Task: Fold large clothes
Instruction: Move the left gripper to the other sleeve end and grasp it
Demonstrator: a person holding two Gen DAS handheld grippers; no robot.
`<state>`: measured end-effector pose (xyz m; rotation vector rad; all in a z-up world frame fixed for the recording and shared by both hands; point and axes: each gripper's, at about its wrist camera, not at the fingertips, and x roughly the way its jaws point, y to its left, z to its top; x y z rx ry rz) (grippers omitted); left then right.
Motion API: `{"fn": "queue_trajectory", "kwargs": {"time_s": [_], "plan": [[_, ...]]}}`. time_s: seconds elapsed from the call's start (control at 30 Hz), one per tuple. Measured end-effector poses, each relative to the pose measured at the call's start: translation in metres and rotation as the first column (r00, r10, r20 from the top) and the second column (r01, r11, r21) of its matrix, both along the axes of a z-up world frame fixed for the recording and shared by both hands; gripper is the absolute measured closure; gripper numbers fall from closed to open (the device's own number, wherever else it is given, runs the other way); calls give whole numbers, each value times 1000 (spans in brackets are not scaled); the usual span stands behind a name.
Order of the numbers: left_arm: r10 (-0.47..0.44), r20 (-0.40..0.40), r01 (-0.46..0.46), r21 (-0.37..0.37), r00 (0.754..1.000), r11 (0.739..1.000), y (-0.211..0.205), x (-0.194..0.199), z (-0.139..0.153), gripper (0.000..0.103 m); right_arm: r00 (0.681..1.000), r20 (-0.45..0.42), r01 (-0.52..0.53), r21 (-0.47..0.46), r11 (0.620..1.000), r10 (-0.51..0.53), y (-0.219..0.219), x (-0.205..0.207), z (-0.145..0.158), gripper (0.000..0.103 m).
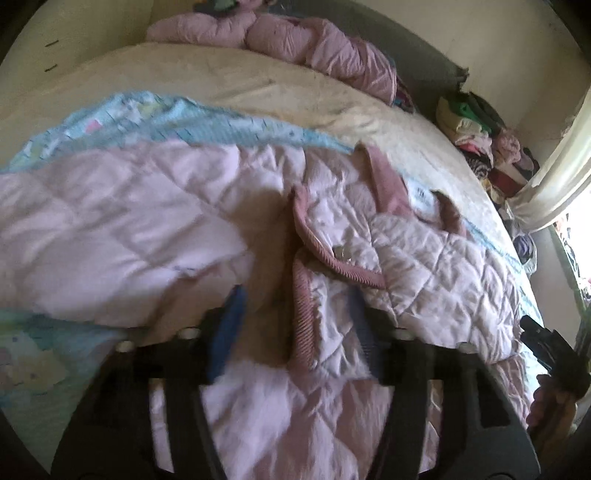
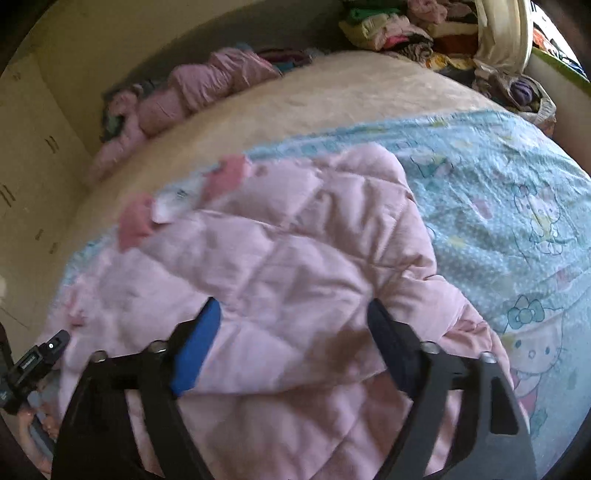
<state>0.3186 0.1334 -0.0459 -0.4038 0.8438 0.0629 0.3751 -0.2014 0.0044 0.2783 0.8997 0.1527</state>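
Across the middle of both views lay a pink quilted jacket (image 1: 417,251), spread on a light blue cartoon-print sheet (image 2: 509,192) that covered the near part of a bed (image 1: 258,85). Farther back the bed showed a bare cream surface. In the left wrist view the jacket's darker ribbed collar (image 1: 388,181) sat right of centre, with a white label beside it and a ribbed front edge (image 1: 317,243) carrying metal snaps just below. One side of the jacket was folded over toward the left of that frame, blurred.

At the bottom of the left wrist view the left claw (image 1: 291,321) stood spread, its blue-padded fingers (image 1: 227,328) on either side of a ribbed strip of the jacket; the pads did not appear to press on it. At the bottom of the right wrist view the right claw (image 2: 291,339) was spread wide above a folded pink panel, with cloth between the fingers (image 2: 195,350) but nothing pinched.

Each claw showed in the other's view: the right one at the lower right edge of the left wrist frame with a hand (image 1: 554,402) behind it, the left one at the lower left edge of the right wrist frame.

Along the far edge of the bed lay a bunched pink quilt (image 1: 314,40), and a heap of mixed clothes (image 2: 399,26) sat in the upper right of the right wrist frame.
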Motion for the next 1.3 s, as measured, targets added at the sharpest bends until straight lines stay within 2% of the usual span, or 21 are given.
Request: {"fn": "queue_trajectory", "kwargs": {"time_s": [0.1,0.13,0.23,0.4,0.57,1.0,1.3], "plan": [[48,29,-49,38,998,998,10,-19,15,22,998,36,-48,6,999,47,16,-9,17,6],[65,39,-67,48,997,997,13,-25,18,10,997,47,-67,7,998,67,24,-12,23,5],[126,69,-130,58,990,990,29,-39,24,9,991,68,-113,14,993,112,45,-18,36,5],[232,40,-235,91,972,968,51,-48,30,9,977,102,-188,22,982,185,86,-27,55,4],[284,27,-285,123,958,951,67,-55,33,9,952,127,-279,-8,960,277,130,-32,69,4],[374,22,-374,95,927,923,110,-74,41,9,887,146,-438,-36,898,438,224,-39,79,4],[482,3,-482,54,876,875,156,-96,35,9,848,153,-505,-61,861,508,267,-44,81,4]]}}
